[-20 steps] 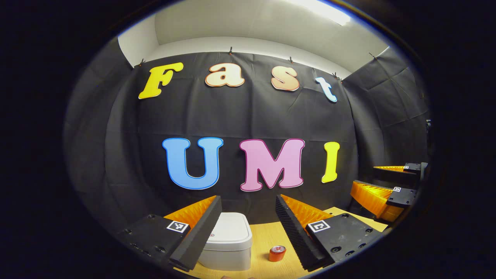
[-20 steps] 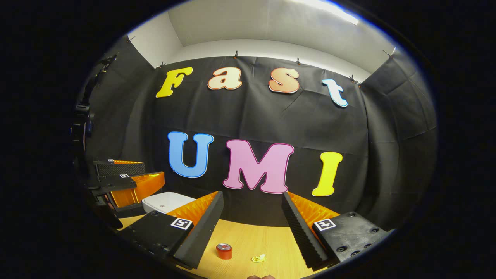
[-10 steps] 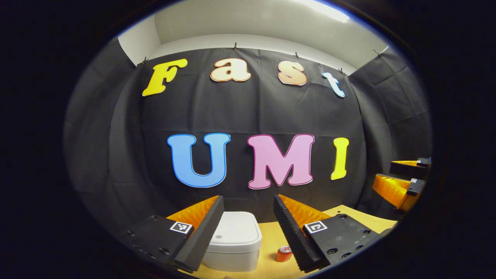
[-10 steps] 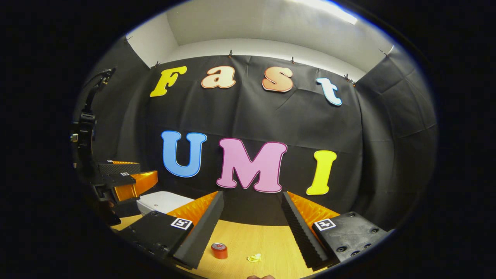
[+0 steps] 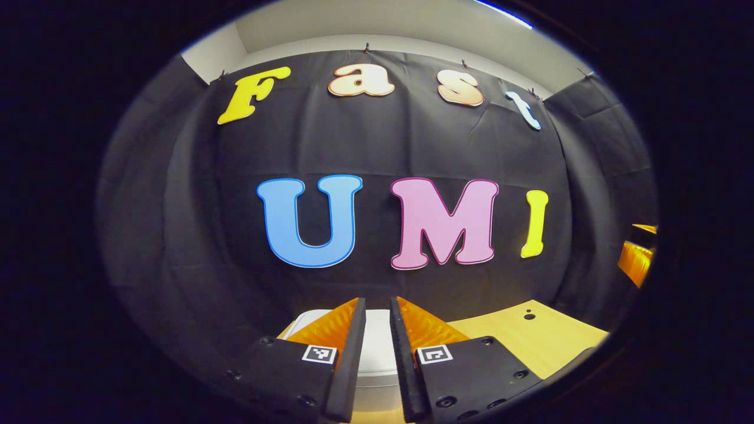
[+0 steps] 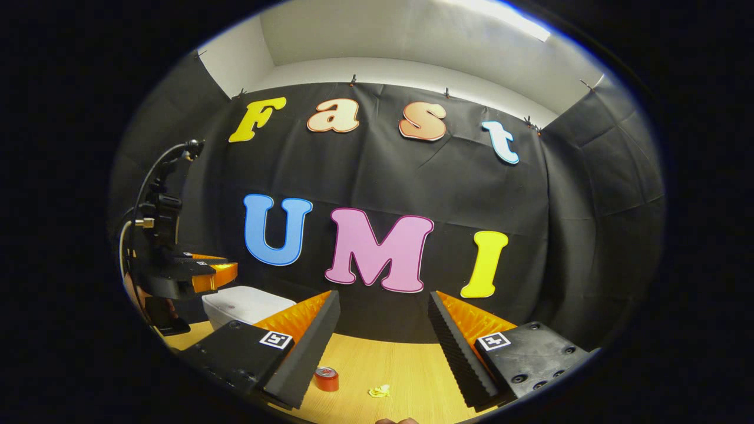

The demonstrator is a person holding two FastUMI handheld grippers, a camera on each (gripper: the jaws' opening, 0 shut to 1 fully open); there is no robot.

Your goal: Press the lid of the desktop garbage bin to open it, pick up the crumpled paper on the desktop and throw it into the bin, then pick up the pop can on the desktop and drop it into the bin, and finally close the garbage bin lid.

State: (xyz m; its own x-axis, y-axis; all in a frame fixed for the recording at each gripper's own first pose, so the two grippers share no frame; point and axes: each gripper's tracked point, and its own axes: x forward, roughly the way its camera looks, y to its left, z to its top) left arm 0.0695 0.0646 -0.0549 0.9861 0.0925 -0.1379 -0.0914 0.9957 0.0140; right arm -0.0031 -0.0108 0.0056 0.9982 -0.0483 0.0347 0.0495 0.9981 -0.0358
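Observation:
The white bin (image 5: 377,344) with its lid down lies right under and ahead of my left gripper (image 5: 377,301), whose jaws stand almost together with nothing between them. In the right gripper view the bin (image 6: 244,301) stands at the left of the wooden table (image 6: 406,359), and the left gripper (image 6: 218,275) hovers just over its near left corner. A red pop can (image 6: 326,378) stands upright beside a small yellow crumpled paper (image 6: 379,390), both on the table below my right gripper (image 6: 383,296). That gripper is open, held above them and touching neither.
Light wooden table (image 5: 530,335) stretches to the right of the bin, with a small dark hole (image 5: 525,316) in it. The right gripper (image 5: 637,259) peeks in at the far right edge. Black cloth walls close the booth behind and at both sides.
My left gripper's fingers went from wide apart to nearly together, and it moved forward over the bin. The can slid out of the left view. The right gripper hardly moved.

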